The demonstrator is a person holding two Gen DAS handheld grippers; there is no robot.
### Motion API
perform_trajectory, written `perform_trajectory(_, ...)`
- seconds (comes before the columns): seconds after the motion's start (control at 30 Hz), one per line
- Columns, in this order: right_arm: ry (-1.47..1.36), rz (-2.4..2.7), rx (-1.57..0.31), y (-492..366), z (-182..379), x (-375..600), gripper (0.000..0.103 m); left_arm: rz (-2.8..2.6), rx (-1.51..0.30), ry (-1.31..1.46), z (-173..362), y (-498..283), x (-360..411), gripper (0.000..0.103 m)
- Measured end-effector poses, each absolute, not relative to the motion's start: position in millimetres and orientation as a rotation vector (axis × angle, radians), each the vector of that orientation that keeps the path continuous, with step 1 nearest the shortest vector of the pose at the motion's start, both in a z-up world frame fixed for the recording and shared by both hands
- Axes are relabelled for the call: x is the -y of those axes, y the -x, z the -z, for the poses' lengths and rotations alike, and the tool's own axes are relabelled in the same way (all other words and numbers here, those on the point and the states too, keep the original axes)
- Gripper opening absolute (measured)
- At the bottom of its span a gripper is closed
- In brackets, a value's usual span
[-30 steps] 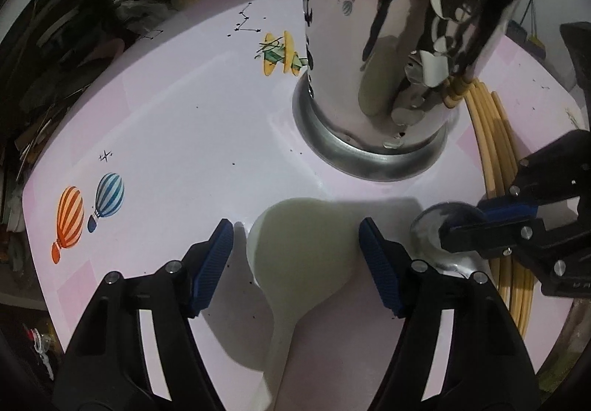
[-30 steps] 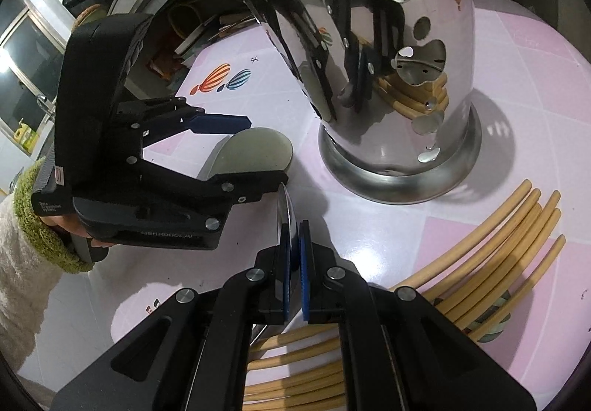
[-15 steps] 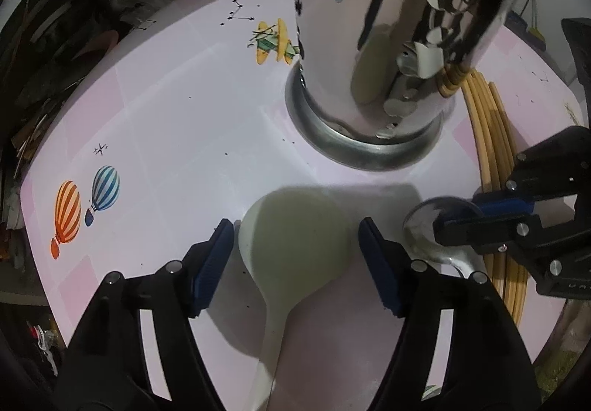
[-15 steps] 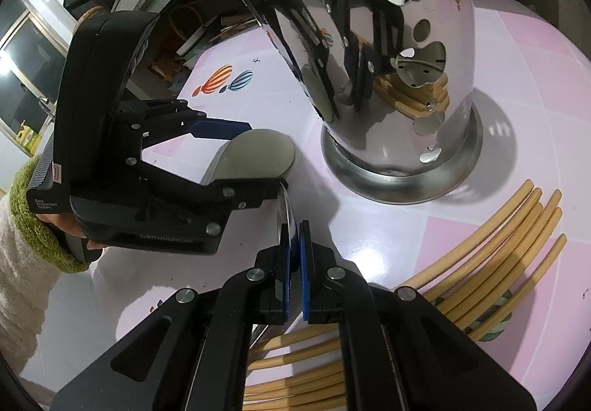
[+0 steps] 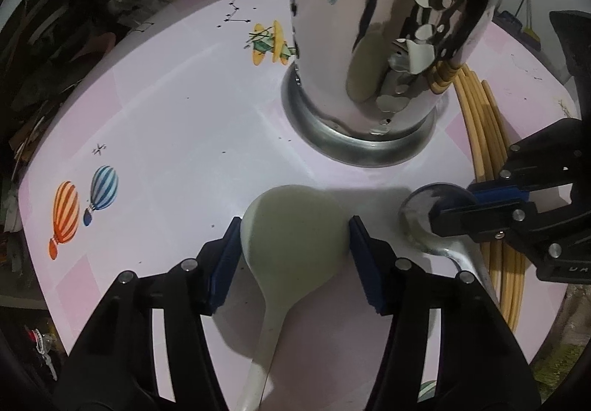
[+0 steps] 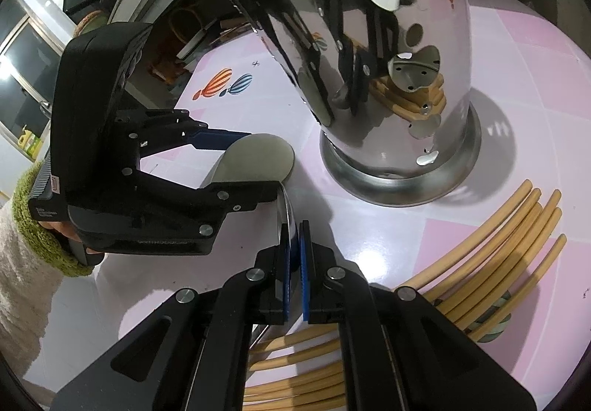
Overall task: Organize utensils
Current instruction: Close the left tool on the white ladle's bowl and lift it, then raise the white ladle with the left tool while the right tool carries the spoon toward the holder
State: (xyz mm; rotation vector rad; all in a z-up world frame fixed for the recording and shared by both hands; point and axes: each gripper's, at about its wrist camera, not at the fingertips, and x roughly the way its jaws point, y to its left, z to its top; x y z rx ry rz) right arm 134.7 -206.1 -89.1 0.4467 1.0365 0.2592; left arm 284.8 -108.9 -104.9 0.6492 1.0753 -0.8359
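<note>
A pale, wide-headed spoon (image 5: pixel 295 244) lies flat on the pink table, handle toward the camera. My left gripper (image 5: pixel 294 222) straddles its head, jaws closing, both blue pads touching its edges. The right wrist view shows the same spoon (image 6: pixel 266 152) between those left fingers (image 6: pixel 221 135). My right gripper (image 6: pixel 293 244) is shut on the bowl of a metal spoon (image 6: pixel 285 204), held on edge. In the left wrist view that metal spoon (image 5: pixel 415 222) sits just right of the pale one, with the right gripper (image 5: pixel 454 206) clamped on it.
A tall shiny steel utensil holder (image 5: pixel 369 41) with cut-out holes stands close behind both spoons (image 6: pixel 388 78). Several bamboo chopsticks (image 6: pixel 498 237) lie fanned at the right (image 5: pixel 484 137). The tablecloth (image 5: pixel 166 115) has balloon prints at the left. A person's sleeve (image 6: pixel 22 248) holds the left gripper.
The left jaws have narrowed from a wide gap to touching the pale spoon's edges. The right gripper and its metal spoon stay as they were.
</note>
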Motion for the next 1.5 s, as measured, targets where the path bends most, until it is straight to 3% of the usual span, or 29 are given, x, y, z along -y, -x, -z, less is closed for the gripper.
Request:
perform_trajectory(0.33, -0.431, -0.263, -0.999, -130.3, 70.5, 198.4, 0.005, 0.776, -0.997, -0.603, 85.6, -275.5, 84.7, 0.054)
perform_trajectory(1.03, -0.344, -0.245, -0.848, -111.7, 3.6, 197.9, 0.005, 0.589, -0.723, -0.262, -18.4, -250.5, -3.3, 0.054)
perform_trajectory(1.5, -0.252, -0.211, -0.629, -101.9, -103.9, 231.2, 0.005, 0.660, -0.520, -0.148, -107.9, -233.6, 18.9, 0.054)
